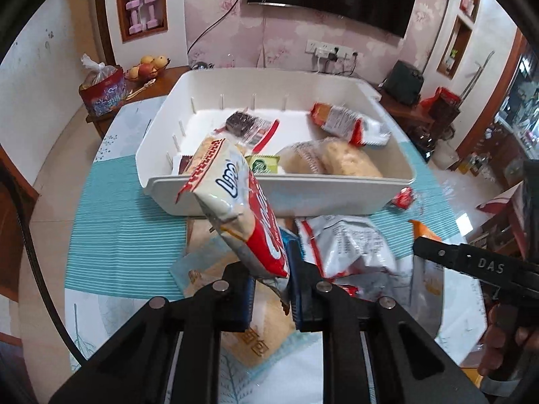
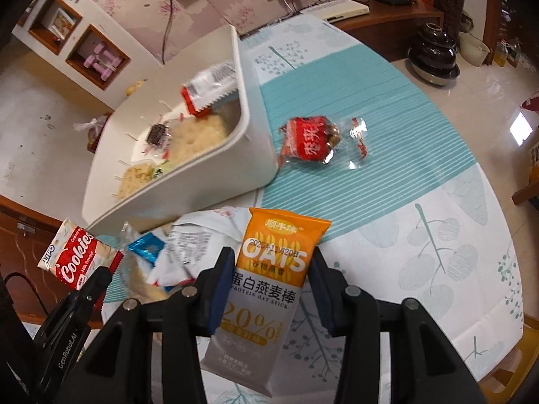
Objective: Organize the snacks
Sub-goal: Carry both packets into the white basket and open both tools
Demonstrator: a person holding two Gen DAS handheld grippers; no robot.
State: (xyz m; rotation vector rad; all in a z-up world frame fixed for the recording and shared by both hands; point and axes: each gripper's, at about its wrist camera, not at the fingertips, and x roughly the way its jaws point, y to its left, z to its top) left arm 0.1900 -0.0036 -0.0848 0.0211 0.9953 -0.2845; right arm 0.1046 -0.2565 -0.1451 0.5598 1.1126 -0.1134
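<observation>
Two snack packets are held at once, one per gripper. The left gripper (image 1: 269, 289) is clamped on a Lipo cookies packet (image 1: 235, 202), pinched by its lower end; the packet tilts up toward 11 o'clock and is raised off the table, in front of the white bin's near wall. The right gripper (image 2: 269, 289) is clamped on an orange OATS protein stick packet (image 2: 269, 286), gripped across its middle between the blue pads (image 2: 220, 289), standing upright toward 12 o'clock.

The white bin (image 1: 235, 192) is seen at 12 o'clock in the left wrist view, resting on a teal striped tablecloth (image 1: 128, 235). Inside it several wrapped snacks are noted: pale puffed cakes (image 1: 330, 161), a dark wafer pack (image 1: 242, 123), a red-and-white packet (image 1: 340, 119).

Loose packets (image 1: 347, 242) are piled just before the bin's near wall. In the right wrist view, a red wrapped snack (image 2: 310, 138) lies on the cloth at 1 o'clock, just beside the bin's corner.
</observation>
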